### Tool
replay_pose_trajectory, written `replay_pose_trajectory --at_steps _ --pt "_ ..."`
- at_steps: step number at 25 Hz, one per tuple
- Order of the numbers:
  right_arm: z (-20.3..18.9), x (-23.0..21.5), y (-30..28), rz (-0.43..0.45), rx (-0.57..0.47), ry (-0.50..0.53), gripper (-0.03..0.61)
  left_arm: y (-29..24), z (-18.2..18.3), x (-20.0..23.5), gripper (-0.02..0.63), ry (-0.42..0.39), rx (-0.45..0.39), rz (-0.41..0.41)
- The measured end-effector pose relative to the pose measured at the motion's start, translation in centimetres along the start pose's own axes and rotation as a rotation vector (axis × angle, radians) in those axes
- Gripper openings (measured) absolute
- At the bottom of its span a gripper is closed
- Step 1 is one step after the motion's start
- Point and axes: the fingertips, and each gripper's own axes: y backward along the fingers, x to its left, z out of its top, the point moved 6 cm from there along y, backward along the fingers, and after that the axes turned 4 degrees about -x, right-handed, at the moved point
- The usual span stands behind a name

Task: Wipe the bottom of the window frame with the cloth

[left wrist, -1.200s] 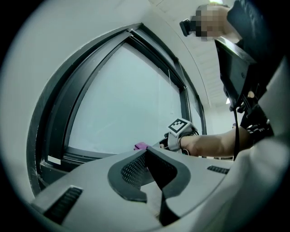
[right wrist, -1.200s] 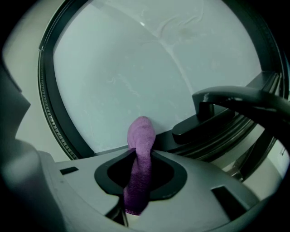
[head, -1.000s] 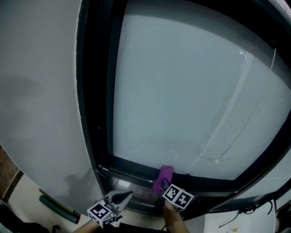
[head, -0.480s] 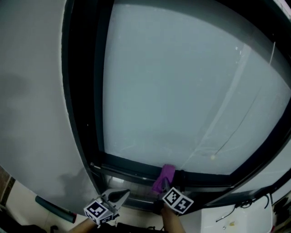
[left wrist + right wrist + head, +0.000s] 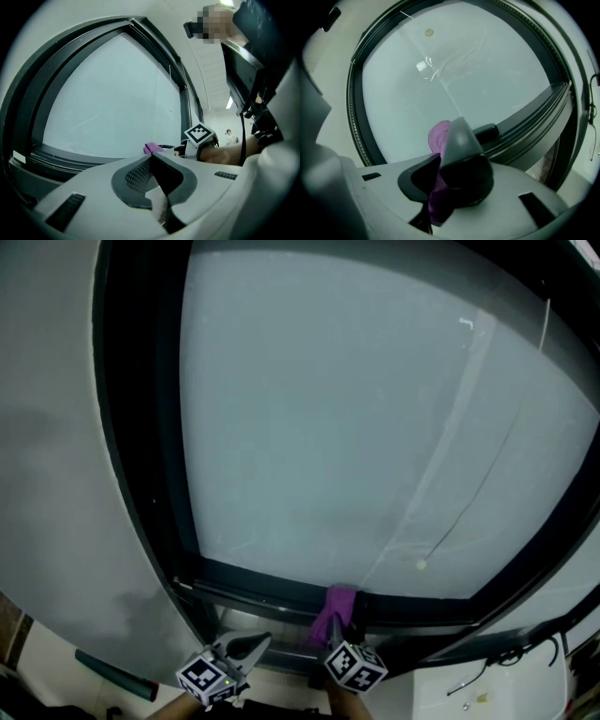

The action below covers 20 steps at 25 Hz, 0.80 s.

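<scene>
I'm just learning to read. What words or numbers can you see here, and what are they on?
No words or numbers can be read in any view.
The cubes on the left gripper and the right gripper show only black and white square patterns, not letters.
The glass, the window frame and the cloth show no print.

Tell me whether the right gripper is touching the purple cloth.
Touching. The right gripper view shows the right gripper with its jaws closed on the purple cloth, which sticks out past the tips.
</scene>
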Motion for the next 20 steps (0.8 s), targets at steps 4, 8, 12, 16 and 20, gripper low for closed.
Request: replay_pose_trajectory --at_steps 4,8,12,16,20 --pt "0.0 -1.0 0.6 -0.020 -0.016 0.061 0.086 -0.4 -0.5 0.1 0.005 0.012 0.012 0.008" --pt "0.3 -1.9 1.0 -0.018 -0.001 0.129 0.086 -1.5 -0.4 -0.5 0.005 0.004 0.015 -0.007" --pt "0.6 -2.4 1.3 -0.008 0.022 0.235 0.086 -2.7 -0.6 -0.7 0.005 0.003 0.023 -0.022" --pt "1.2 -3.1 1.6 0.001 0.050 0.347 0.086 -3.7 -0.9 -1.0 0.005 0.004 0.030 -0.037" --pt "2.1 -4.1 2.0 -0.027 0.051 0.505 0.086 -4.7 -1.1 -1.4 0.005 0.005 0.032 -0.052"
